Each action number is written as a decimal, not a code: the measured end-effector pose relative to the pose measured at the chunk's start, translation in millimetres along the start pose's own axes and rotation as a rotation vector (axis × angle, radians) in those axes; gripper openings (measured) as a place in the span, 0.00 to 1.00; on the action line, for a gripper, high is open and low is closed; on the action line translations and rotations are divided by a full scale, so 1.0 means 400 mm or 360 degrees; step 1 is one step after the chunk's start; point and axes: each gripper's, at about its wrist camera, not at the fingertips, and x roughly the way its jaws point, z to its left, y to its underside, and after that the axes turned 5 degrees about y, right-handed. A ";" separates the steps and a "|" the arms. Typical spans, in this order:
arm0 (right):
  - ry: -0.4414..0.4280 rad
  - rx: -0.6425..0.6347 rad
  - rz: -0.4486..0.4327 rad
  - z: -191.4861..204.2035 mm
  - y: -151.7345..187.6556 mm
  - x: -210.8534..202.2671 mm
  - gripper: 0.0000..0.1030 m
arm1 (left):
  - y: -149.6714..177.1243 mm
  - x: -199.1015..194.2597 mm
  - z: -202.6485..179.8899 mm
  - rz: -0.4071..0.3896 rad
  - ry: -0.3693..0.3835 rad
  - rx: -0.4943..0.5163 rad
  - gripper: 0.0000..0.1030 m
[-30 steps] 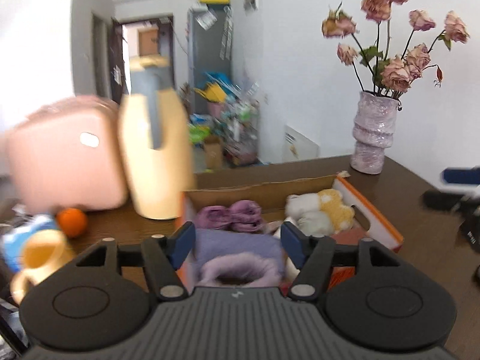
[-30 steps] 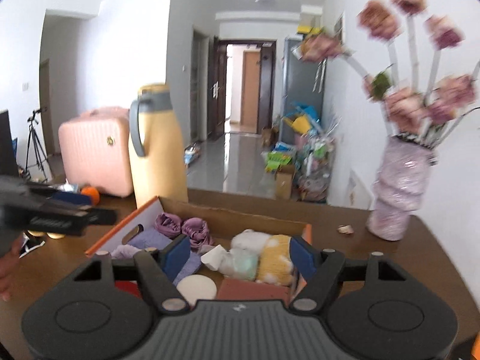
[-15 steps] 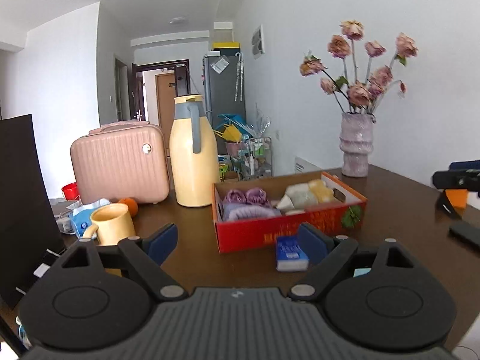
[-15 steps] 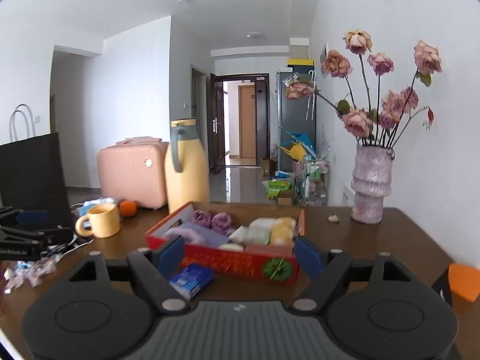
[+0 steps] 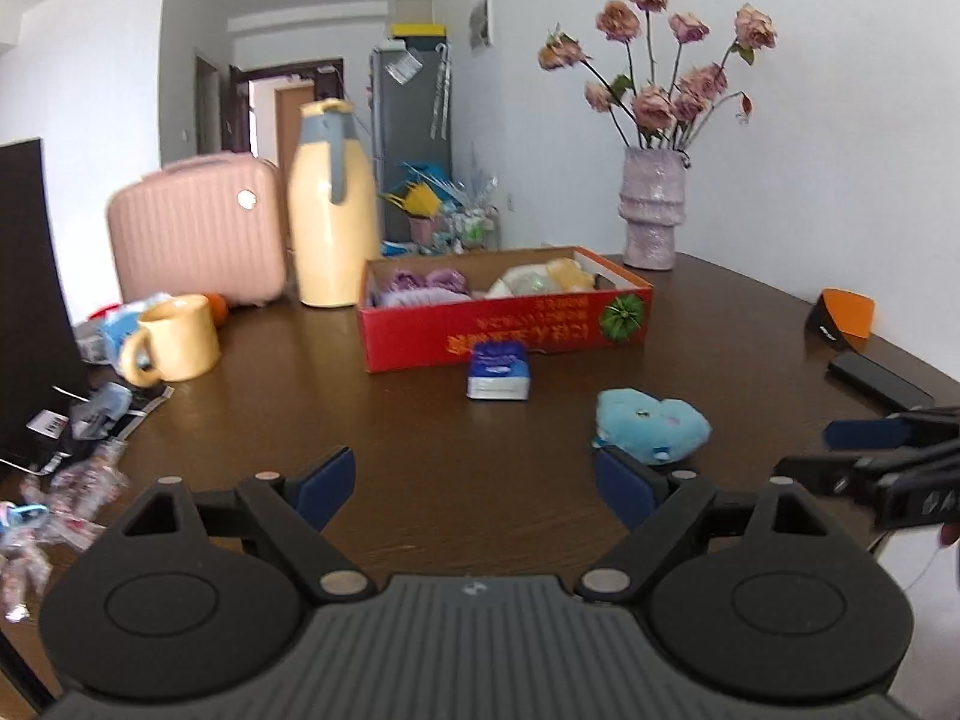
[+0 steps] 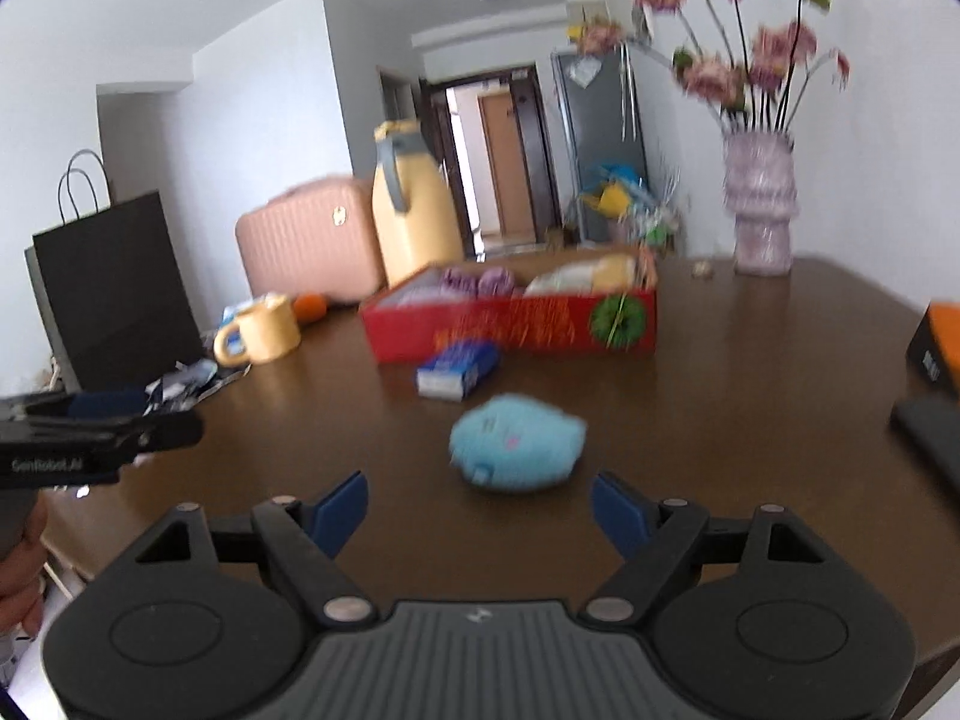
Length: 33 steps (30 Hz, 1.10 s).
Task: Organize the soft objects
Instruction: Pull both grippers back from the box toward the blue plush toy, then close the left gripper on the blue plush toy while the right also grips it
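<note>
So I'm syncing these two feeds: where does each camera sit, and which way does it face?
Left wrist: on the left gripper, jaws open, facing the red box; the right gripper shows at right.
Right wrist: on the right gripper, jaws open, facing the blue plush; the left gripper and a hand show at left.
Shared: box, plush, tissue pack.

place: home, a lived-in flat | furniture: dark wooden counter (image 5: 420, 420) with a vase of dried roses (image 5: 653, 204) | household things: yellow mug (image 5: 177, 337), yellow thermos jug (image 5: 333, 204), pink suitcase (image 5: 198, 228) | background: hallway with a wooden door (image 6: 501, 162), grey fridge (image 5: 411, 144), cluttered trolley beside it
</note>
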 end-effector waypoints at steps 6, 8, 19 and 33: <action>0.0018 -0.0012 0.0018 0.004 0.020 0.029 0.77 | -0.020 0.063 -0.018 0.0048 0.0104 -0.0023 0.86; 0.0003 0.0052 0.0012 -0.014 0.014 0.042 0.74 | -0.036 0.103 -0.027 0.0085 0.0178 -0.0085 0.84; -0.0060 0.0499 0.0136 -0.142 -0.026 0.249 0.45 | -0.091 0.479 -0.032 0.0422 0.0579 -0.0422 0.40; -0.0167 0.0667 0.0227 -0.178 -0.025 0.391 0.30 | -0.040 0.509 0.019 0.0457 0.0735 -0.0709 0.31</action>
